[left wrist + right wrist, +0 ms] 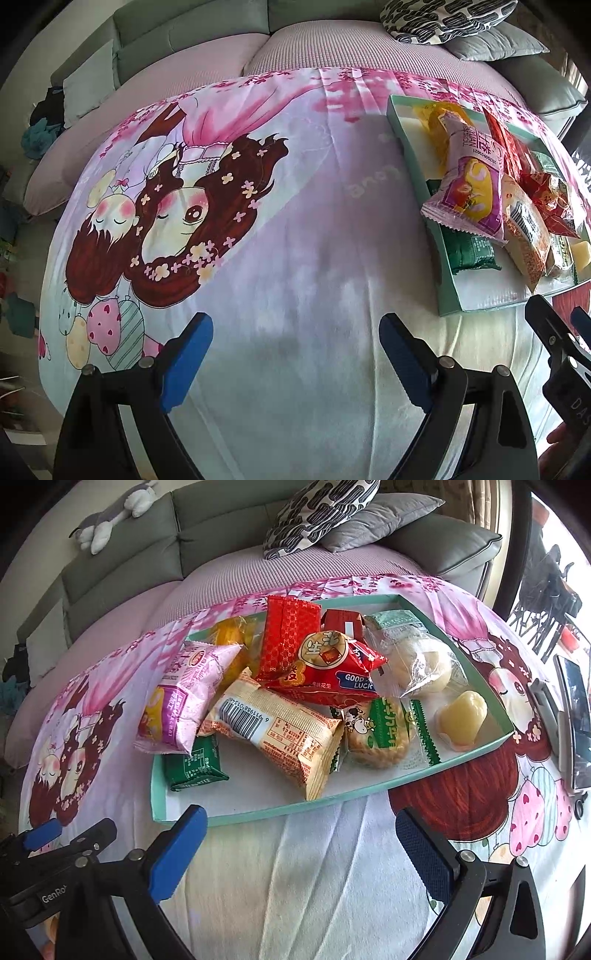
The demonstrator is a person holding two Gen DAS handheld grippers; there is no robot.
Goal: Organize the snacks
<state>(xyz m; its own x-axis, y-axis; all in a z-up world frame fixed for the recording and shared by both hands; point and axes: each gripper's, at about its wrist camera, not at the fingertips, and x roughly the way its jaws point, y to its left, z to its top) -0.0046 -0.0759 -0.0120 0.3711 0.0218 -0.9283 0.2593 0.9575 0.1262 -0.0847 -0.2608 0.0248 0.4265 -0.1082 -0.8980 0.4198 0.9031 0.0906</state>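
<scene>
A worktop draped in a pastel cartoon cloth (288,867) (two big-eyed girls, balloons, pink blossom) carries everything. Directly on the cloth sits a shallow mint-green tray (369,792), with loose wrapped snacks piled on its white floor. To the right of the tray, near the cloth's edge, a dark-screened device (576,716) stands on a small stand. The remaining cloth lies bare.

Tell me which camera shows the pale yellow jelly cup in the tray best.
The right wrist view: the pale yellow jelly cup lies unobstructed by the teal tray rim's right corner. In the left wrist view only a small piece shows at the frame edge, behind other packets.
</scene>
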